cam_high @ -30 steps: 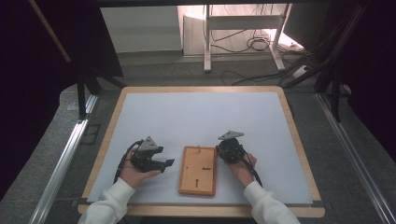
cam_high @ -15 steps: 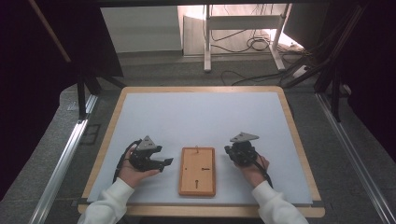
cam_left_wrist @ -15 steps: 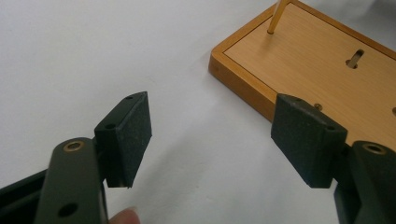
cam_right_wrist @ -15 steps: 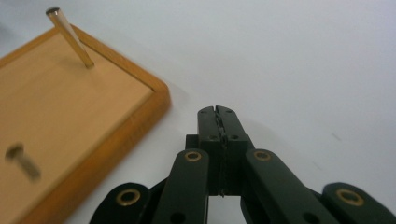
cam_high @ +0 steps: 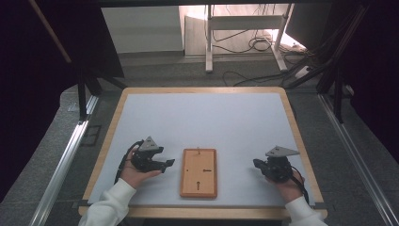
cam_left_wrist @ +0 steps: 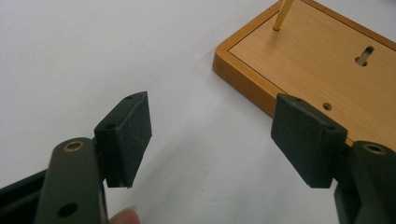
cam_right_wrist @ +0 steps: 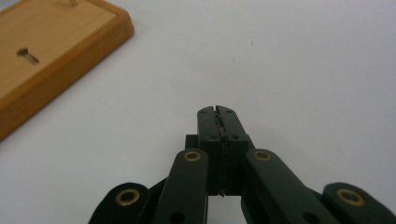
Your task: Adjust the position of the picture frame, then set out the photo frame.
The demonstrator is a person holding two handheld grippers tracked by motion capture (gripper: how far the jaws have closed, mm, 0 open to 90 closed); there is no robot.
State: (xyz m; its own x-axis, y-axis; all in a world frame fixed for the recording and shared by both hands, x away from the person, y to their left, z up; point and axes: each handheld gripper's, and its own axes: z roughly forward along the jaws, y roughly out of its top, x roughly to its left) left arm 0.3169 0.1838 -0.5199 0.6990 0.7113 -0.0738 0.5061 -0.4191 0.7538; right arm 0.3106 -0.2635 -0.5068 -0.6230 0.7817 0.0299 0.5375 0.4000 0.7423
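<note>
A flat wooden board (cam_high: pixel 199 172) with small slots and a thin peg near its far end lies face up on the white table top, close to the front edge. My left gripper (cam_high: pixel 167 164) rests on the table just left of the board, jaws pointing at it and open with nothing between them; in the left gripper view the board (cam_left_wrist: pixel 317 60) lies just beyond the pads (cam_left_wrist: pixel 128 135). My right gripper (cam_high: pixel 257 163) sits well right of the board, shut and empty. The right gripper view has the board's corner (cam_right_wrist: pixel 51 56) at upper left, apart from the shut gripper (cam_right_wrist: pixel 217 111).
The white table top (cam_high: pixel 207 120) has a raised wooden rim (cam_high: pixel 301 141) all round. Metal rails (cam_high: pixel 61 160) run along both sides of the table. Beyond the far edge stand a white frame (cam_high: pixel 244 33) and loose cables (cam_high: pixel 259 44) on the floor.
My right gripper has drawn away from the board's right edge, moving right and toward the front of the table. The left gripper and the board have stayed put.
</note>
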